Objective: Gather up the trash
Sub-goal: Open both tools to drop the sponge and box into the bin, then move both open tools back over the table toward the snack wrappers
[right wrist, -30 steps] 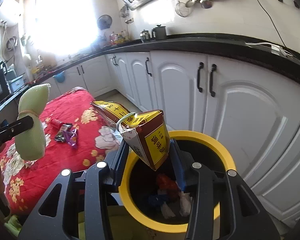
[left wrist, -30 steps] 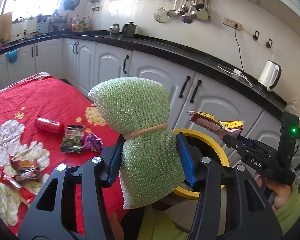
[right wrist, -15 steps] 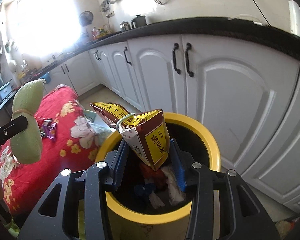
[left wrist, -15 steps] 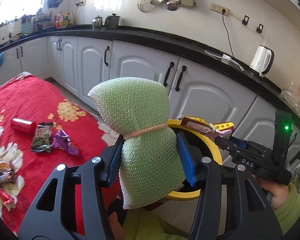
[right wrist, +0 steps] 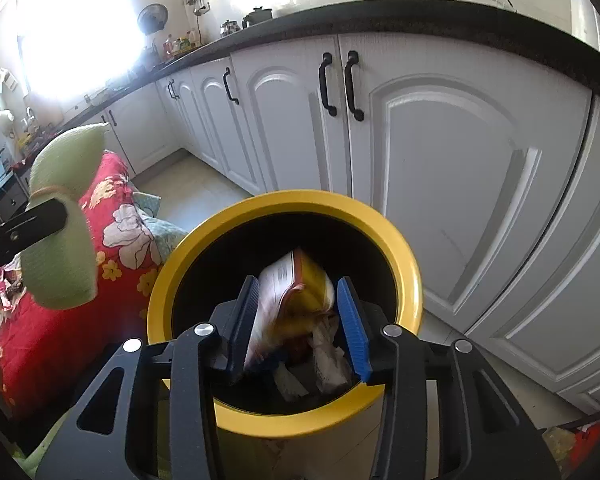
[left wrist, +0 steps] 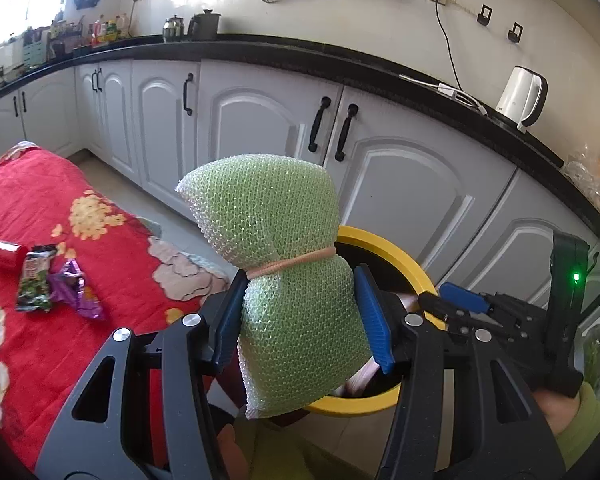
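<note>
The left hand-held gripper [left wrist: 302, 322] has its blue pads pressed against the lower half of a green mesh bundle [left wrist: 284, 276], tied at the waist with a rubber band; the bundle stands upright, near the rim of the yellow bin [left wrist: 384, 248] but not yet over its mouth. The right hand-held gripper [right wrist: 300, 320] hangs over the mouth of the yellow bin [right wrist: 284, 420]; between its half-parted jaws sits a blurred yellow carton [right wrist: 296, 296] — the blur suggests it is slipping or dropping, and I cannot tell whether the pads grip it. Crumpled wrappers lie inside the bin. On the red floral cloth [left wrist: 60, 320] that covers the counter, near its far edge, wait a red can [left wrist: 3, 253], a green wrapper [left wrist: 35, 282] and a purple wrapper [left wrist: 73, 291].

Risks, as I judge them: the bundle is bulky and soft, so letting go before it is over the opening could bounce it off the rim onto the floor; both hand-held grippers crowd one small opening and could knock each other; the carton may catch on a pad and hang instead of falling.
</note>
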